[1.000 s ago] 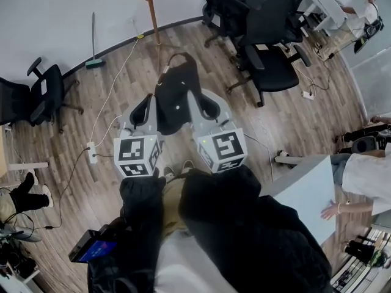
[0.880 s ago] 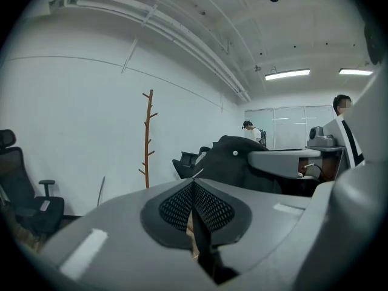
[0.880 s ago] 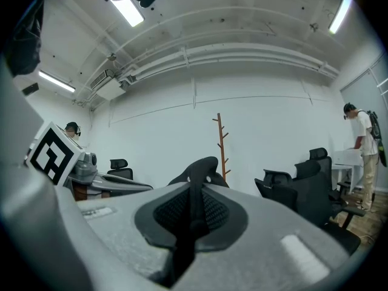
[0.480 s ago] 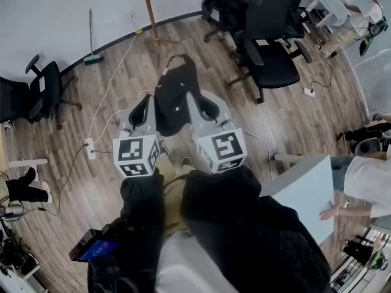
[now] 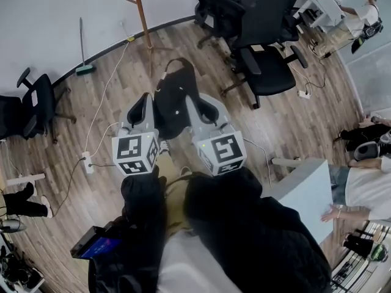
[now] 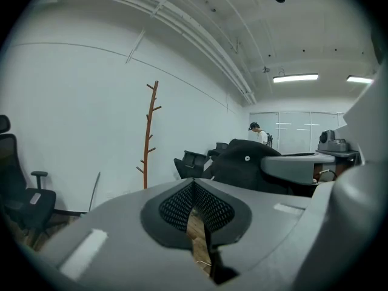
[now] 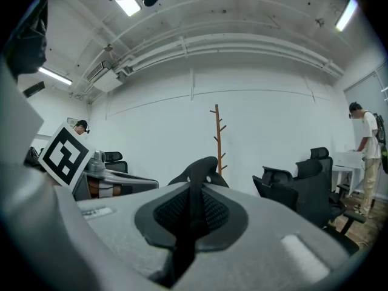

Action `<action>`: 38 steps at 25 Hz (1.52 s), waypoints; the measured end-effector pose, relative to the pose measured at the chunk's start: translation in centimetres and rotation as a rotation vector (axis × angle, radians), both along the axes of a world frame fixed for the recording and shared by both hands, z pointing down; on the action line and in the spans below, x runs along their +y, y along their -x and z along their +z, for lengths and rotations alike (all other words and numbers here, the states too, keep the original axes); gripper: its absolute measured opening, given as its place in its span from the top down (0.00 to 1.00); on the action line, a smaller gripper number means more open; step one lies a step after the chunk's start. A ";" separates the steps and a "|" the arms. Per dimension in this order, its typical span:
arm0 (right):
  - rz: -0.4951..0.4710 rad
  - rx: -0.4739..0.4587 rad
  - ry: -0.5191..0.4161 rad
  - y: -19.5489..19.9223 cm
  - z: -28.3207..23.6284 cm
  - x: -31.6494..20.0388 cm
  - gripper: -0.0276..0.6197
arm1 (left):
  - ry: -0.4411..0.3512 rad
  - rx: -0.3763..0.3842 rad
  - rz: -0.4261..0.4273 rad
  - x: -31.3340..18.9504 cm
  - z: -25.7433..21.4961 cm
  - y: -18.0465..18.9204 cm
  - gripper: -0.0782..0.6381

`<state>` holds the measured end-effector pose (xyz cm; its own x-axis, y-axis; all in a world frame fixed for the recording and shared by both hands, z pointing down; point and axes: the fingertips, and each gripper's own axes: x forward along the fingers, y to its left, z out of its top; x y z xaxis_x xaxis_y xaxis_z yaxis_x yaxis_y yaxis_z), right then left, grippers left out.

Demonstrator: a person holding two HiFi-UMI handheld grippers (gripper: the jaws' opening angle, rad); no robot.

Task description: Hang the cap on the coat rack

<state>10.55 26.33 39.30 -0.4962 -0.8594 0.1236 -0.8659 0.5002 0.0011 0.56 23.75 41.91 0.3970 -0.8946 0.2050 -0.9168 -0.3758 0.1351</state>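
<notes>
A black cap (image 5: 174, 99) hangs between my two grippers, over the wooden floor in the head view. My right gripper (image 5: 192, 104) is shut on it: a black strip of the cap (image 7: 195, 187) is pinched between its mesh pads. Beside the cap, my left gripper (image 5: 146, 101) is shut with nothing in it, only a thin slit between its pads (image 6: 182, 208). The left gripper view shows the cap (image 6: 245, 162) off to the right. The brown wooden coat rack (image 5: 139, 11) stands ahead by the white wall, its pegs bare (image 6: 150, 135) (image 7: 217, 138).
Black office chairs (image 5: 256, 35) crowd the right of the rack, and another chair (image 5: 33, 102) is at the left. A broom (image 5: 81, 47) leans on the wall. A power strip (image 5: 85, 162) and cables lie on the floor. A white table (image 5: 302, 191) and people are at the right.
The coat rack has come further into the head view and the floor has slid back under me. Both grippers keep their hold and spacing around the cap.
</notes>
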 end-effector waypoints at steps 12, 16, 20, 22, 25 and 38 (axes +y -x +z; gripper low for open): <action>0.021 0.012 -0.001 4.8 -0.6 -12.0 0.95 | 0.013 0.010 0.018 -11.7 -0.4 4.9 0.89; 0.031 0.020 -0.005 6.8 -0.7 -14.9 0.95 | 0.009 0.015 0.028 -14.7 -0.5 6.9 0.89; 0.045 0.025 -0.008 8.2 -1.0 -17.7 0.95 | 0.009 0.023 0.047 -17.6 -0.7 8.0 0.89; 0.050 0.026 -0.009 8.6 -0.9 -19.0 0.95 | 0.009 0.027 0.053 -18.8 -0.6 8.3 0.89; 0.058 0.029 -0.005 8.9 -0.6 -20.3 0.95 | 0.015 0.031 0.056 -20.2 -0.2 8.8 0.89; 0.083 0.031 0.020 8.7 0.4 -28.2 0.95 | 0.044 0.039 0.012 -27.2 0.9 11.2 0.89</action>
